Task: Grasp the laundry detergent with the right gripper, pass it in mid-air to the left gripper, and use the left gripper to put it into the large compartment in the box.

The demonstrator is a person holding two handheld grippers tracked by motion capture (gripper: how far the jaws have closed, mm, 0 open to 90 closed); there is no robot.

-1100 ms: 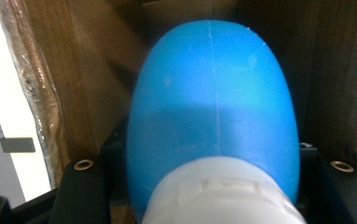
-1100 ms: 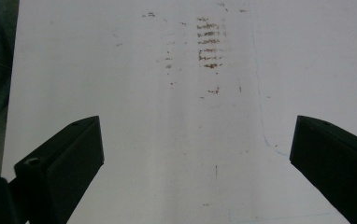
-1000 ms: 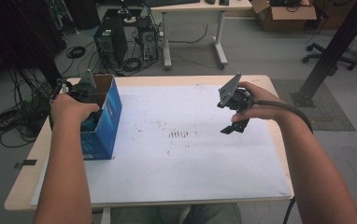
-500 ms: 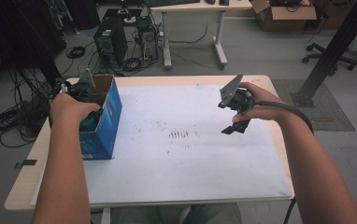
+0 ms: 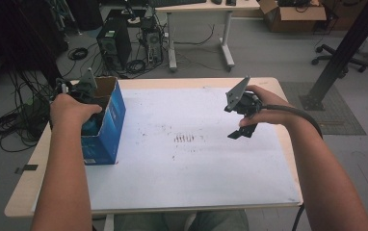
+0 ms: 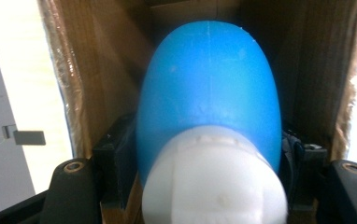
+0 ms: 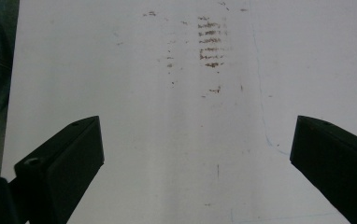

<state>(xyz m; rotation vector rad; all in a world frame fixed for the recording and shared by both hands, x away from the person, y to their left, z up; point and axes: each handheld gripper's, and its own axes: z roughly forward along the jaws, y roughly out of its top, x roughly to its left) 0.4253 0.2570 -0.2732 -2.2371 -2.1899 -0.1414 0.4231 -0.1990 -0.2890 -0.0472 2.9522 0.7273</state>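
- Your left gripper (image 5: 86,111) is down inside the open-topped blue cardboard box (image 5: 112,120) at the table's left edge. Its jaws sit narrow around a smooth blue-and-white plastic egg-shaped object (image 6: 209,107), and they have just been closing.
- In the left gripper view the egg sits between the jaws, blue end deep in the box, white end nearest the camera. The pads look to be on its flanks, so I'd call it gripped — the contact itself is half hidden.
- Risk one: a rounded, slick shell. Pinch off-centre and it can squirt out toward the box bottom as you lift.
- Risk two: the brown inner walls (image 6: 97,84) are close on both sides. Lift at a tilt and a jaw or the egg may snag a wall or the torn flap.
- Risk three: the box is light, stands near the table edge (image 5: 37,159) and nothing steadies it. A snag could drag or tip it off.
- Your right gripper (image 5: 242,132) hangs above the white sheet (image 5: 211,173), jaws spread wide, holding nothing, well apart from the box — so it can't brace the box from there.
- Judgement: pull straight up along the box axis, slowly.
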